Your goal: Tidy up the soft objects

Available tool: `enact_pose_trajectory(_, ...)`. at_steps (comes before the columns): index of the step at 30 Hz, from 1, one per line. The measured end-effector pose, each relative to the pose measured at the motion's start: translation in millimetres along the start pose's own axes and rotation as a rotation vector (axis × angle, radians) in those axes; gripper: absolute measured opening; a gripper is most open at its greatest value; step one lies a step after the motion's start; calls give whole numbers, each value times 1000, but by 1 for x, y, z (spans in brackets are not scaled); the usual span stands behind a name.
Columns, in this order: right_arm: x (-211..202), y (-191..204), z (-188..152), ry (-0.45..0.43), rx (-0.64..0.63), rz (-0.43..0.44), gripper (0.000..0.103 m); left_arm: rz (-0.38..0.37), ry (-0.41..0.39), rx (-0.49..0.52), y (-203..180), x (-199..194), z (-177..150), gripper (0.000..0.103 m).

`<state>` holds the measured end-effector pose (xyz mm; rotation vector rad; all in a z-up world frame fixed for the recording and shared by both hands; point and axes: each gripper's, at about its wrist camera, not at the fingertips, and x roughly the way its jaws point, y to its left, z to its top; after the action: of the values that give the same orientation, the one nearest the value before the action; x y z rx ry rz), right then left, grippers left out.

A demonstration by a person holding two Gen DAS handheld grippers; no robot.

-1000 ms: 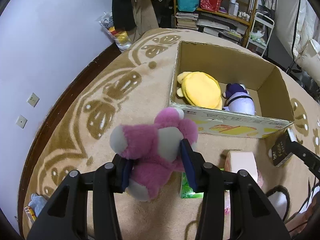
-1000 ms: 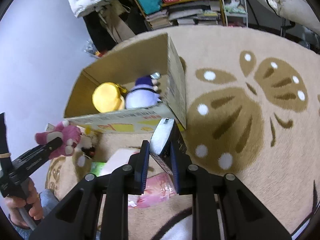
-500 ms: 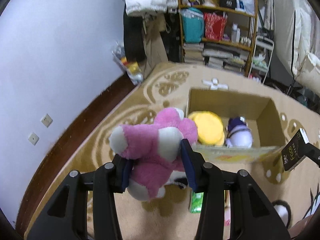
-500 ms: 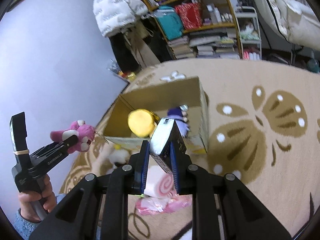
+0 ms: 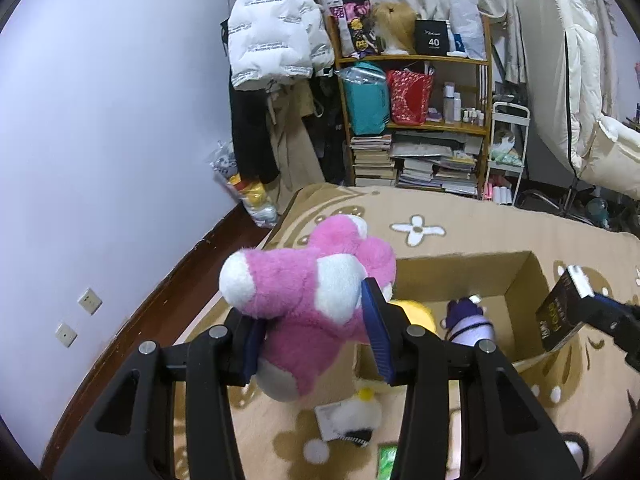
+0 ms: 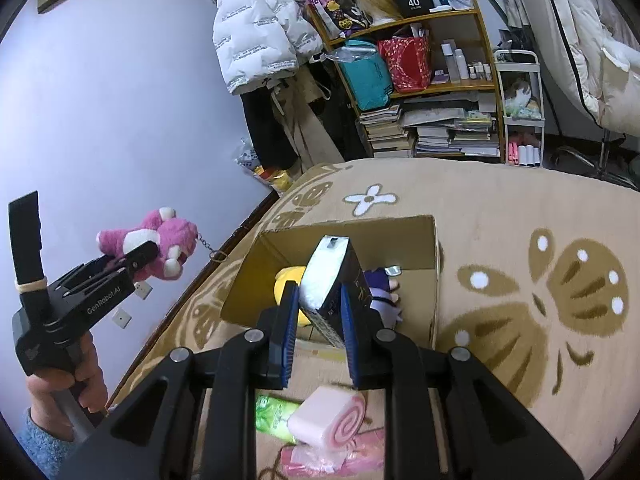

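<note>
Left gripper [image 5: 316, 330]: jaws clamped on a fluffy pink-and-white plush bear [image 5: 308, 300], held in the air.
Right gripper [image 6: 320, 320]: jaws closed tight on a dark tissue pack with a white top [image 6: 332, 280].
Open brown cardboard box [image 6: 416, 236]: below and ahead of both loads; the right one hangs nearer its opening.
Rug: pink swirl-roll plush [image 6: 328, 416] not yet boxed.

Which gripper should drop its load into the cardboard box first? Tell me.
Probably the right gripper: its black pack already hangs over the cardboard box. The left gripper, holding the pink plush, sits off to the side.
</note>
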<state>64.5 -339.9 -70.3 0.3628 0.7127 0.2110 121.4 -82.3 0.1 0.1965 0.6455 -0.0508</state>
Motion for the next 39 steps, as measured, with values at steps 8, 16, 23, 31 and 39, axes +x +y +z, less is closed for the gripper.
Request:
enact_pose_trajectory(8,25,1,7,-3,-44,2,22,-41,10,40,-23,25,5,44)
enact_pose_trajectory(16,53,-6,0,38,-60,-1,22,-99,62,131,-52,51,-13,44)
enact_pose_trajectory(23,68,-20,-7,75,-64,-41,22,-121,128,158,-64,69,-27,45)
enact_pose_trajectory(31,75,-33,-13,128,-44,-86,25,-128,198,174,-68,81,-38,49)
enact_pose_trajectory(39,63,-28,-18,119,-56,-93,55,-123,193,143,-60,71,-37,73)
